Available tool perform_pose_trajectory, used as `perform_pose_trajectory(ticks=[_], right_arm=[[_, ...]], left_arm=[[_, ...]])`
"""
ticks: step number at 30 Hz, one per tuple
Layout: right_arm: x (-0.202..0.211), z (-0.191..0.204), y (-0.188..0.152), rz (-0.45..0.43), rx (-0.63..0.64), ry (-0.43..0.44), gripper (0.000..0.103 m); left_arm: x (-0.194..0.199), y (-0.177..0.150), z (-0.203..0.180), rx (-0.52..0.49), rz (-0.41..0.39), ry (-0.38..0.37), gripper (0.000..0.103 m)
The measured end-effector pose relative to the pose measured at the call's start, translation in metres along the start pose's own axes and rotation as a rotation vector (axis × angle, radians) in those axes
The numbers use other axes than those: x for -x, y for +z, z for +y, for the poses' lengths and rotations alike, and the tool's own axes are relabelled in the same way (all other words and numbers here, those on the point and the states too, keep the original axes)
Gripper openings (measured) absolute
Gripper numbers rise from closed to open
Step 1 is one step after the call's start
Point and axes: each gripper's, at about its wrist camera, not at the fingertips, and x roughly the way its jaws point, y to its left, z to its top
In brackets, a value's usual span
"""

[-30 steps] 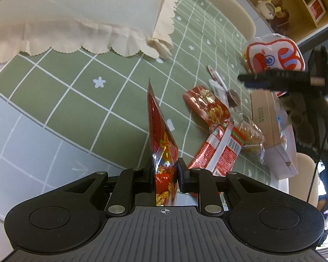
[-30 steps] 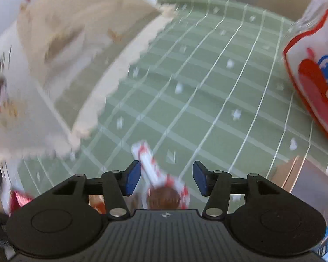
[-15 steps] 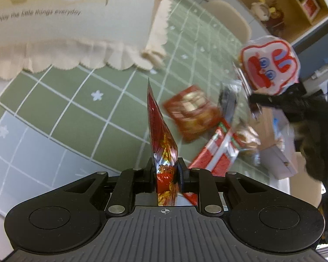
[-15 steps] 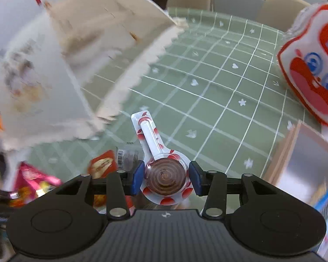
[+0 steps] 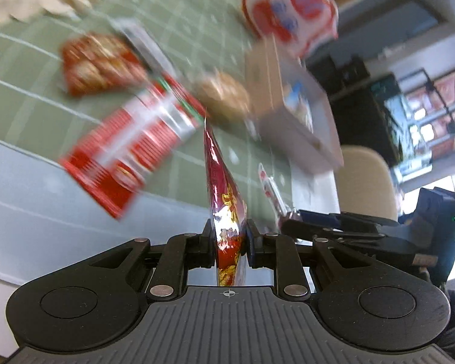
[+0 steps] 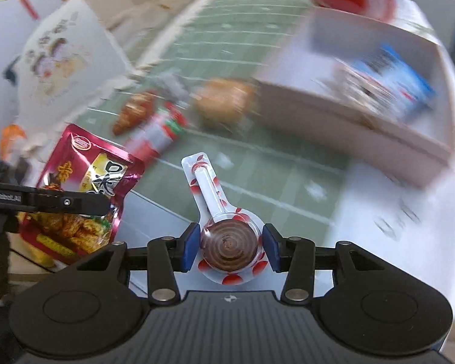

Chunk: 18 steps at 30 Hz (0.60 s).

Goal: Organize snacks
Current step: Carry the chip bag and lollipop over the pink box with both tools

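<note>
Two items in hand, both lifted off the bench [image 6: 288, 170]. Left gripper [image 5: 229, 239]: fingers clamped on a red foil snack pouch [image 5: 224, 188], held edge-on and upright in the left wrist view; the right wrist view shows its printed face, gripped across the middle. Right gripper [image 6: 231, 247]: fingers closed on either side of a wrapped chocolate swirl lollipop [image 6: 227, 242], pinching the round head, stick pointing forward. Loose stock on the green checked cloth: a red-and-white striped packet [image 5: 130, 154], a red snack bag [image 5: 97, 60], a round brown pastry [image 5: 224, 97], all blurred. Receiving container, judged: the open white box [image 6: 358, 133] at the cloth's right side, already holding a blue-and-white pack [image 6: 394, 82]. A red-and-white cartoon-face bag [image 5: 291, 12] stands beyond it. Risks: the lollipop is held only by its curved edges, so it may pivot or slip out if swung quickly; the pouch is slick foil and could slide down through the grip; both grippers sit close together, so heading for the box at once invites a collision.
</note>
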Motion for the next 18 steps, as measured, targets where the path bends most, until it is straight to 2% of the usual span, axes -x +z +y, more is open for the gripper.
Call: perform_pose_trajectory(ticks=[3,7,11,15,16,18], right_arm=[[0.002,-0.009,-0.025,-0.015,0.019,-0.088,0.046],[0.002,-0.019,-0.045,-0.039,0.015,-0.144,0.062],[0.006,-0.03,-0.057,-0.08,-0.038,-0.11,0.071],[0.007,-0.041,-0.064,-0.129,-0.105,-0.005,0.099],[0.005,-0.042,-0.065,-0.129,-0.115,0.026,0.103],[0.004,-0.043,-0.065,-0.136,-0.135,0.045,0.103]], left_arm=[[-0.017,-0.003,-0.018,-0.046,0.04,0.035,0.023],[-0.024,-0.003,-0.035,-0.119,0.013,0.123,0.023],[-0.029,-0.005,-0.04,-0.131,-0.013,0.156,0.027],[-0.034,-0.007,-0.042,-0.123,-0.001,0.148,0.024],[-0.036,-0.007,-0.044,-0.13,0.001,0.152,0.025],[-0.036,-0.008,-0.046,-0.137,0.016,0.155,0.024]])
